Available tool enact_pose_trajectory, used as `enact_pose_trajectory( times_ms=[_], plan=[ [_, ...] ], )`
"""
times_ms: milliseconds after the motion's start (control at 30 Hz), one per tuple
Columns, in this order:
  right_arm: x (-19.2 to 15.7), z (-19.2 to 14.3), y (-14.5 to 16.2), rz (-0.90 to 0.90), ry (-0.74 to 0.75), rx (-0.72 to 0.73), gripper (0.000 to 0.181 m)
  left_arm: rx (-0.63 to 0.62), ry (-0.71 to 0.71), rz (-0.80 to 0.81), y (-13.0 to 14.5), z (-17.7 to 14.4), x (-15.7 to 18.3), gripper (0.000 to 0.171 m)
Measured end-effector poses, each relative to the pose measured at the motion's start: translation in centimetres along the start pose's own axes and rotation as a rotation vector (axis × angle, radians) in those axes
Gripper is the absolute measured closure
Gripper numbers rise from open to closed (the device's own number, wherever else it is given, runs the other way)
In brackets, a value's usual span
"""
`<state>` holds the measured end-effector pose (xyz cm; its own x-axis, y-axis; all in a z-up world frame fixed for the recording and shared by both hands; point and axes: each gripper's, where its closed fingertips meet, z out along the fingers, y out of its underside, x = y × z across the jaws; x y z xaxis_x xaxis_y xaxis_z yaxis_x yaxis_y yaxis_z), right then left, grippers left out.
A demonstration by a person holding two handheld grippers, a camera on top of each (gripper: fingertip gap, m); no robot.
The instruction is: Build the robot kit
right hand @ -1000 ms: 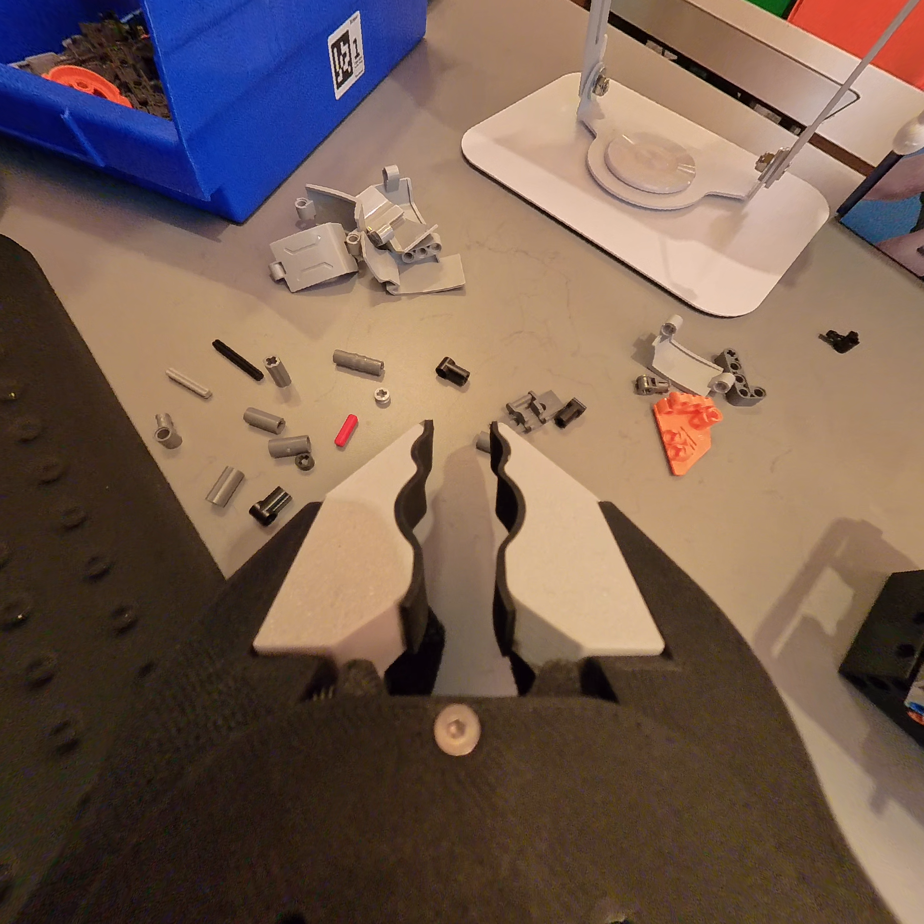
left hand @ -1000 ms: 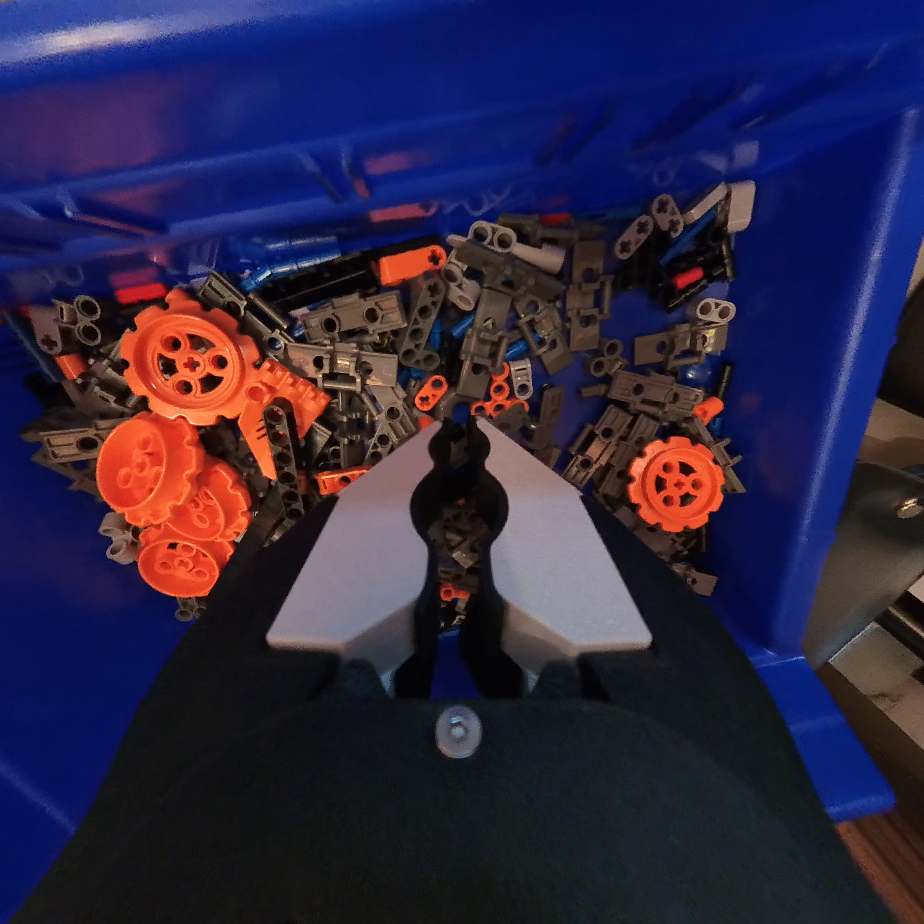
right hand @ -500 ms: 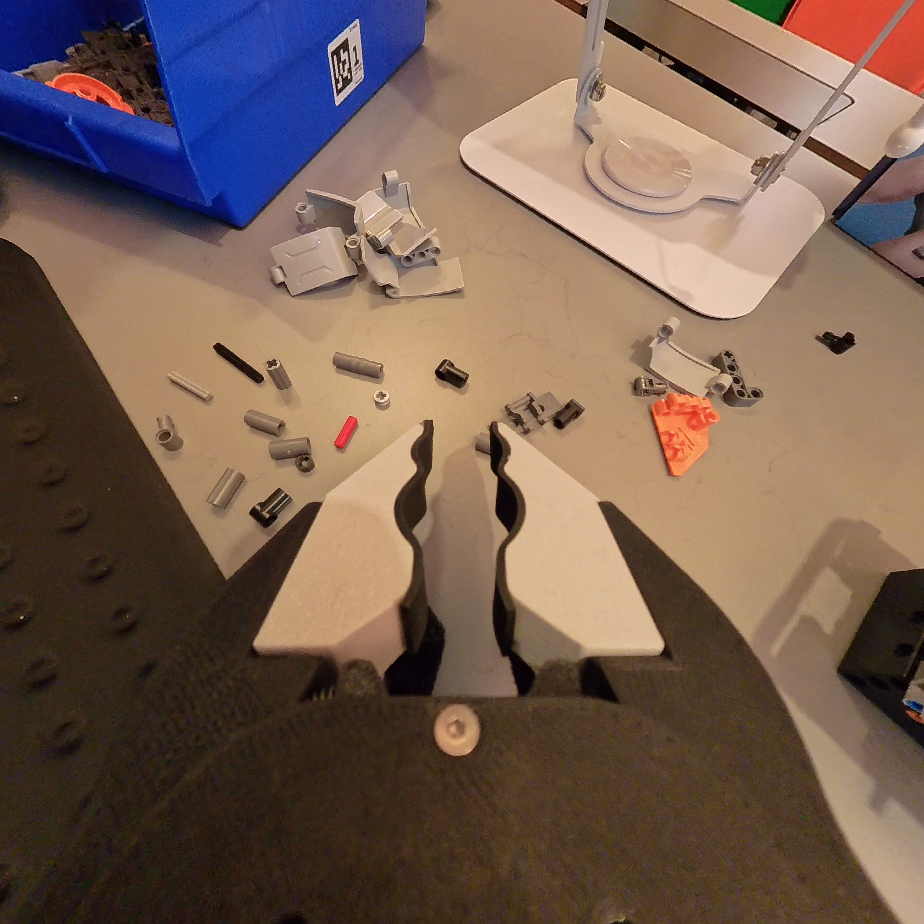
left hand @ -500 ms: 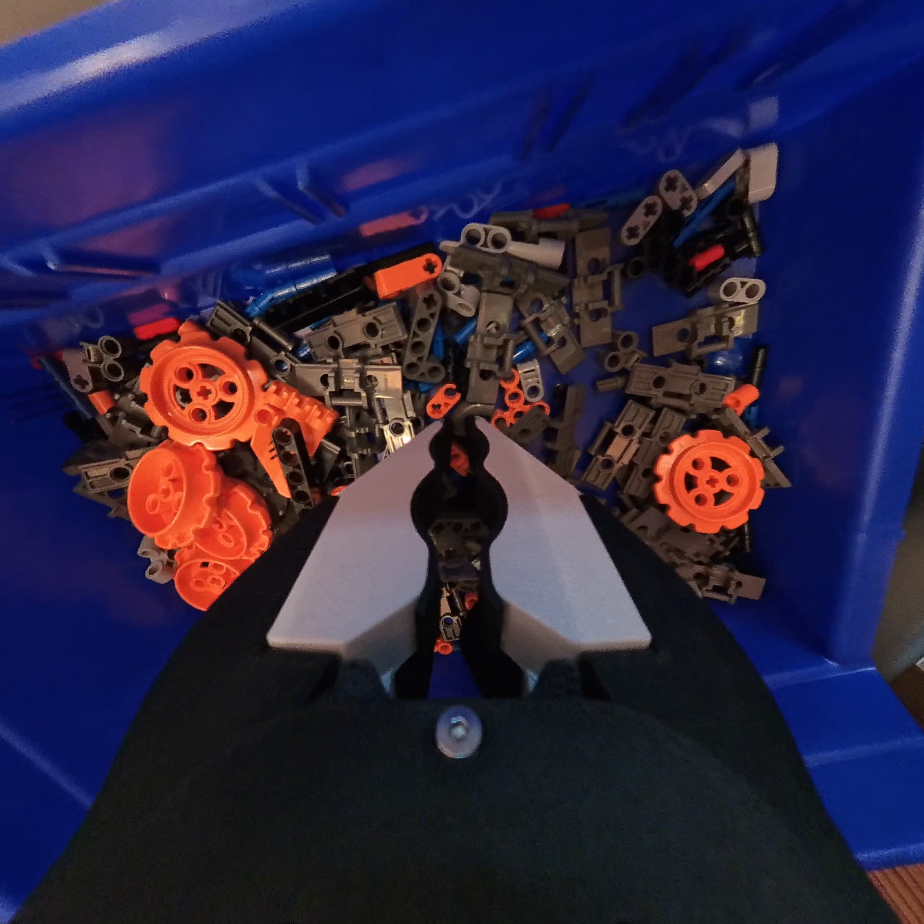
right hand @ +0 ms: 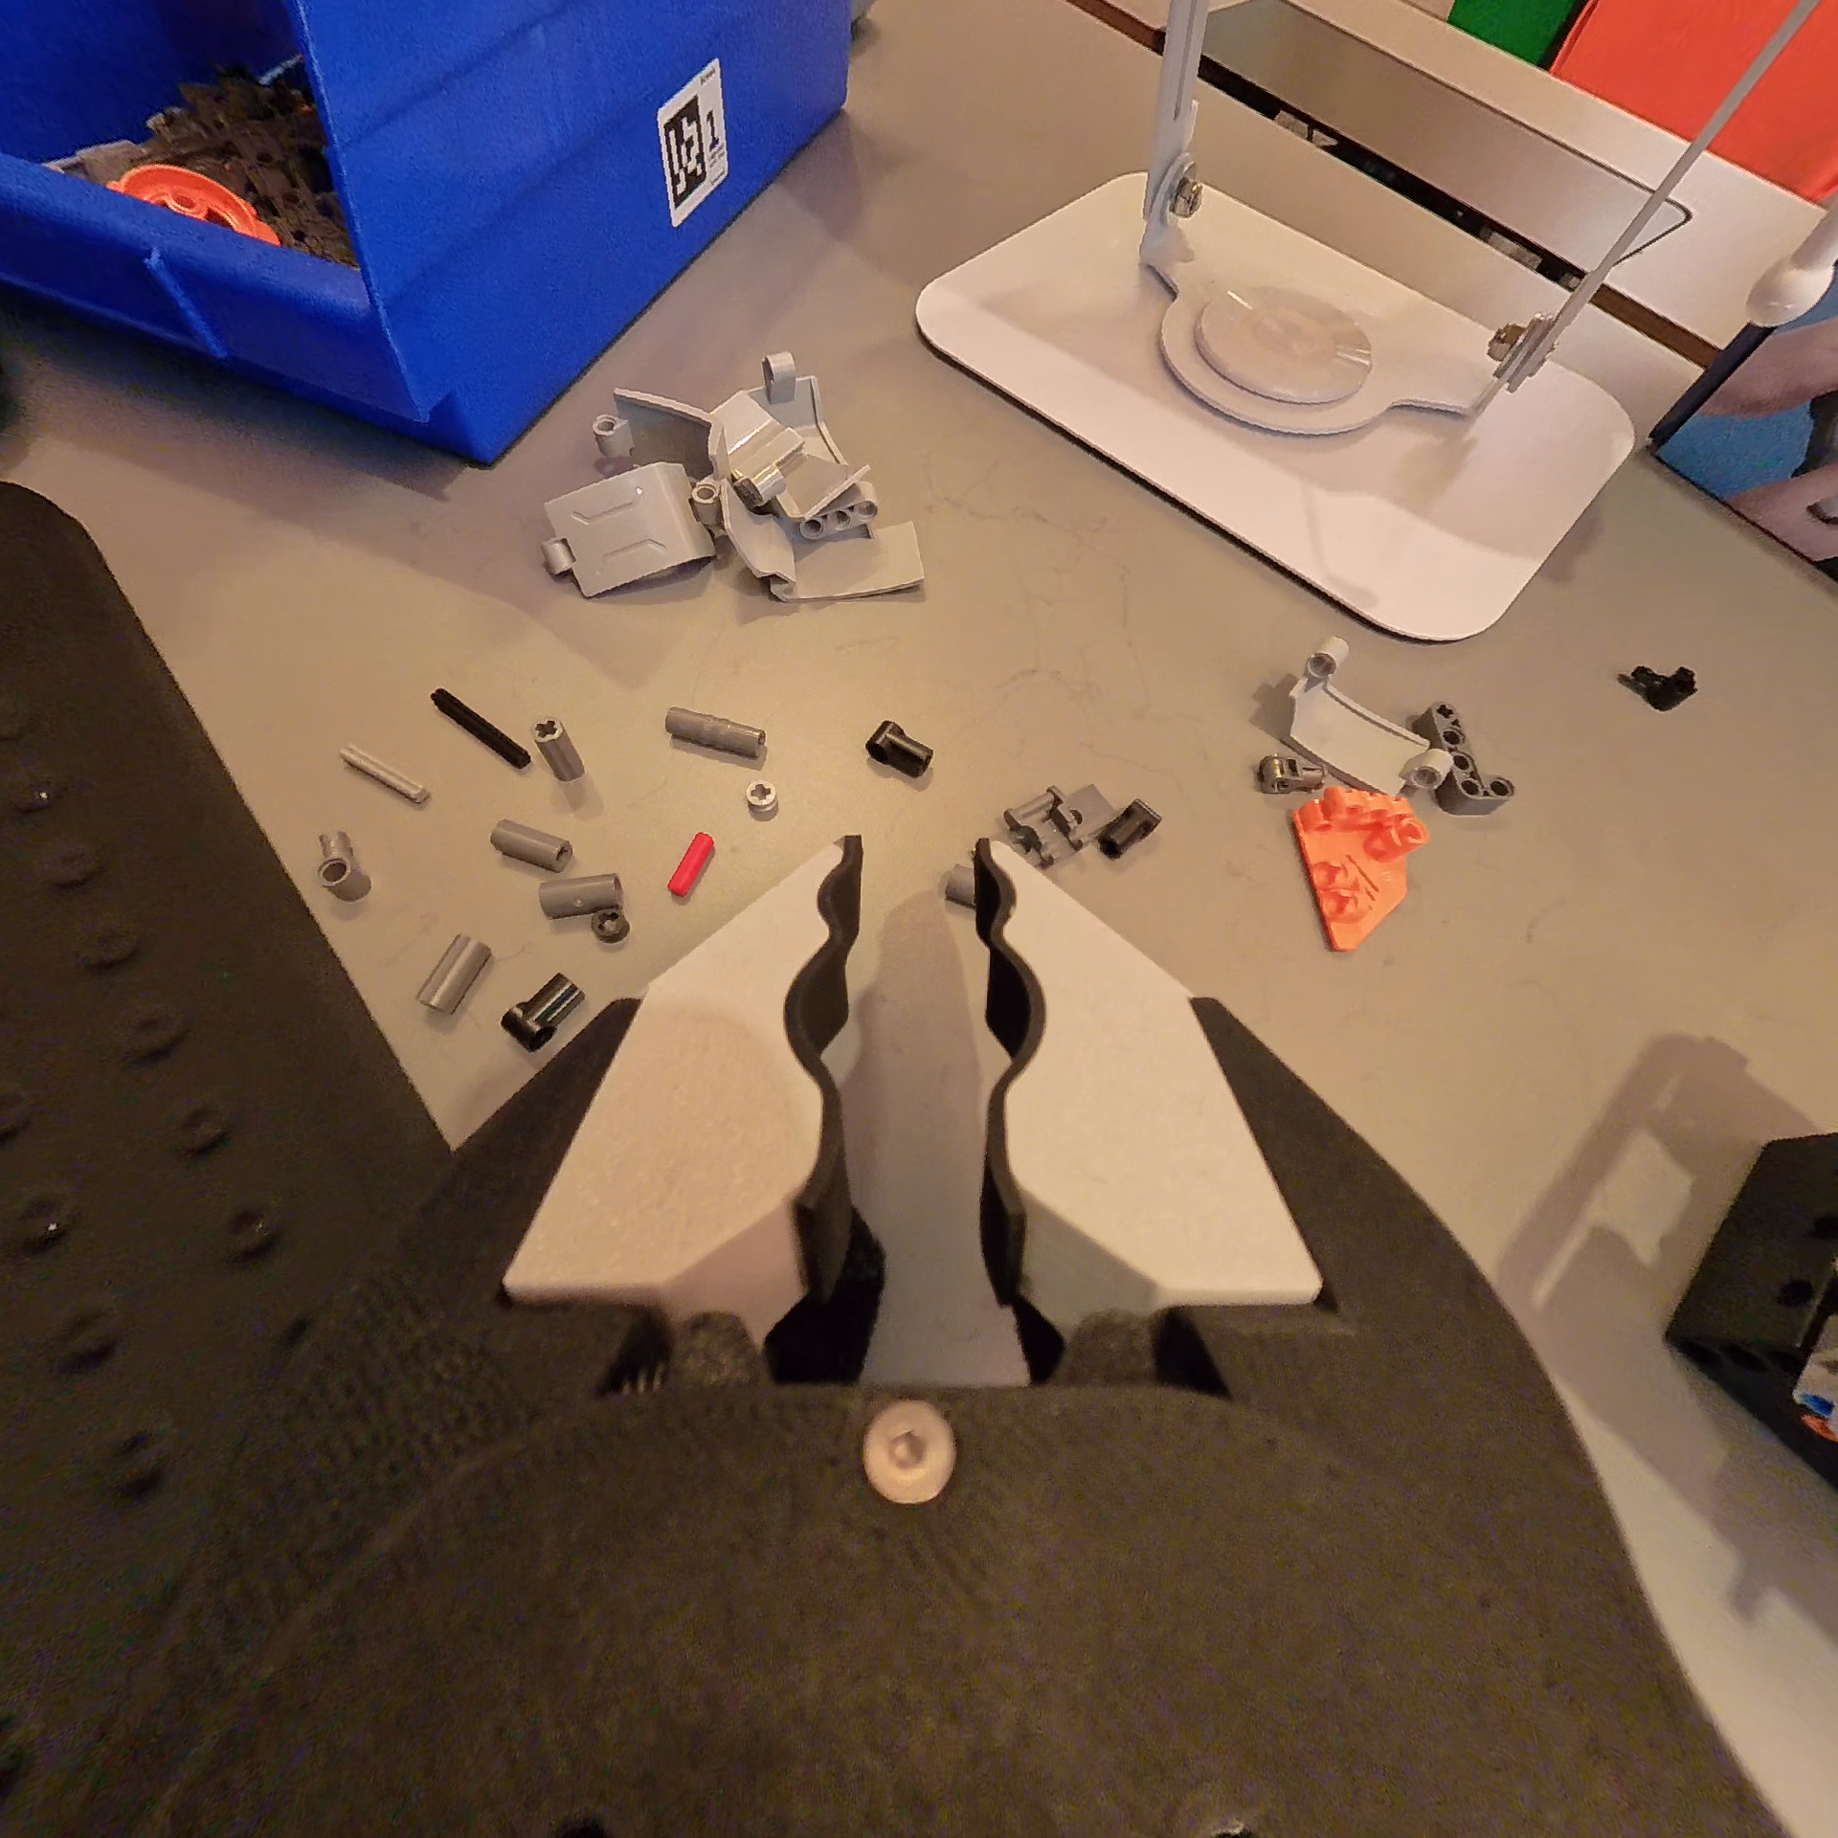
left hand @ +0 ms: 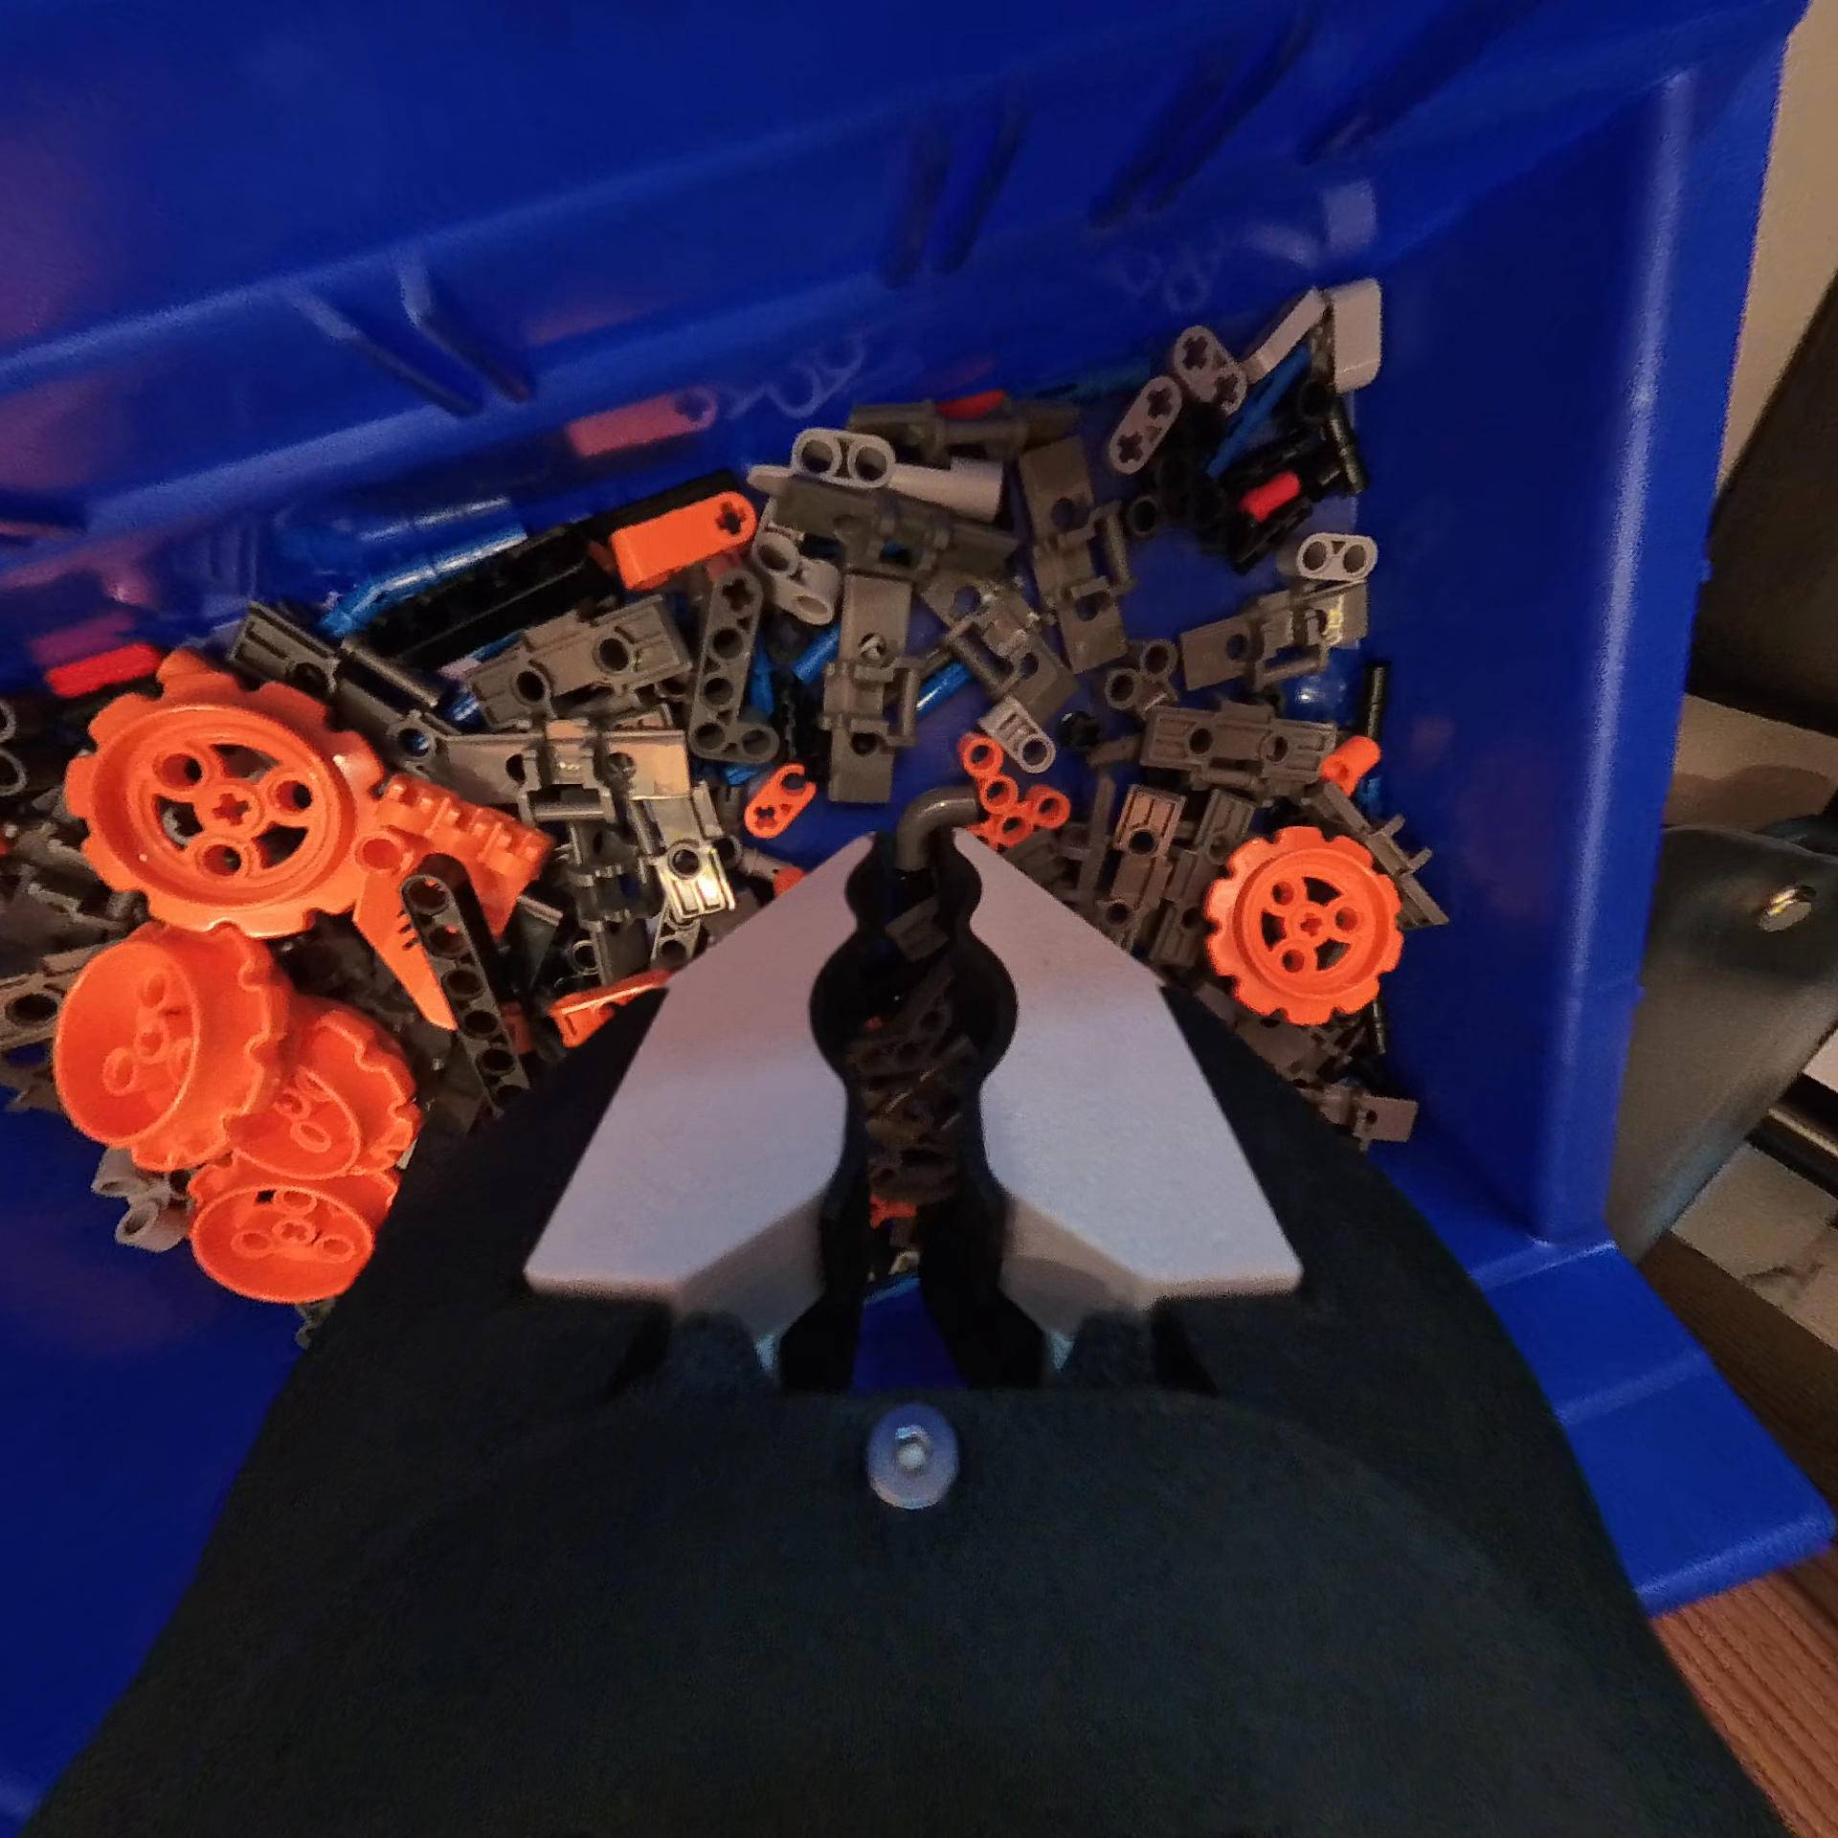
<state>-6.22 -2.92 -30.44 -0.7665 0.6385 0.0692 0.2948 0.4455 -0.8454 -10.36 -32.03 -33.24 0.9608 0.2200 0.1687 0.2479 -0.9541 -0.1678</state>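
The left gripper (left hand: 917,855) hangs over the blue bin (left hand: 696,249), its jaws pinching a dark grey bent piece (left hand: 930,814) at the very tips, above the heap of grey and black parts (left hand: 875,637) (orange toothed wheels (left hand: 214,796) lie at nine o'clock, one more at three). The right gripper (right hand: 917,860) hovers over the grey table (right hand: 1094,637) with jaws spread and nothing between them; a red pin (right hand: 691,863) lies at ten o'clock of its tips, an orange wedge plate (right hand: 1351,875) at three, and pale grey panels (right hand: 736,507) at eleven near the bin.
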Motion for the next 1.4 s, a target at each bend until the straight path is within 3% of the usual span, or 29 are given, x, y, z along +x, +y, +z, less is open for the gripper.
enact_pose_trajectory(
  times_ms=[433,733,900,1033,1133,1233,1400],
  plan=[
    [-0.1,-0.1,-0.2,0.001,-0.003,0.015,0.161,0.091,0.054,-0.101,-0.8,-0.7,0.1,0.166],
    [-0.2,-0.4,-0.7,0.002,-0.014,0.047,0.161,0.129,0.045,-0.063,-2.1,-6.5,1.3,0.166],
    [-0.1,-1.2,-1.5,0.035,-0.029,0.108,0.161,0.208,0.002,0.021,-7.1,-11.1,4.2,0.166],
    [0.3,-2.6,-2.5,0.111,-0.07,0.173,0.16,0.256,-0.005,0.093,-13.3,-11.3,8.2,0.166],
    [0.8,-4.2,-2.8,0.12,-0.09,0.175,0.159,0.32,0.063,0.091,-18.6,-8.8,11.9,0.166],
    [2.1,-6.0,-2.4,0.103,-0.077,0.171,0.159,0.327,0.058,0.09,-22.8,-4.4,14.3,0.166],
    [3.1,-7.6,0.1,0.098,-0.104,0.102,0.159,0.3,0.071,0.036,-26.7,2.1,15.5,0.166]
  ],
)
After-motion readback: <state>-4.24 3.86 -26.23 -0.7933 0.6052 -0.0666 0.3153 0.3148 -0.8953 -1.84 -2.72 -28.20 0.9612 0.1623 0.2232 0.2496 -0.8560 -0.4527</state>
